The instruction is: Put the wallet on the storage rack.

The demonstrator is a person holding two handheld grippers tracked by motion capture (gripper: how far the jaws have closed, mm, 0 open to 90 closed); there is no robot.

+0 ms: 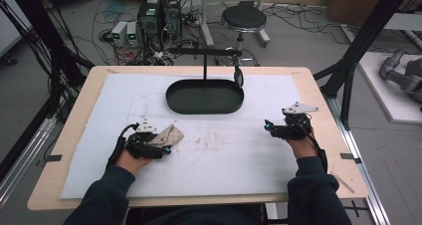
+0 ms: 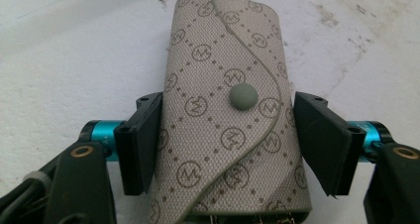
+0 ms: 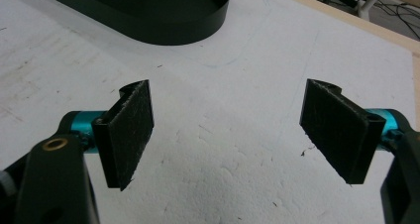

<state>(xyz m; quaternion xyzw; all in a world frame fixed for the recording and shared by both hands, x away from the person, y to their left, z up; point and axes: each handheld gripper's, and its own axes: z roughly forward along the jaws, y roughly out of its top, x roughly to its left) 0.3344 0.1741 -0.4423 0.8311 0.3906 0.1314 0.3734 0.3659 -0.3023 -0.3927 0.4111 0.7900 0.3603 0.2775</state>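
Observation:
A beige monogrammed key pouch with a round snap lies lengthwise between the jaws of my left gripper, which press its two sides. In the high view the pouch sticks out from the left gripper at the mat's left centre. My right gripper hovers over the right side of the mat, and in its own view the right gripper stands open with bare white mat between its pads.
A black oval tray sits at the mat's far centre, also seen as a tray ahead of the right gripper. A black stand with a crossbar rises behind it. The white mat is stained.

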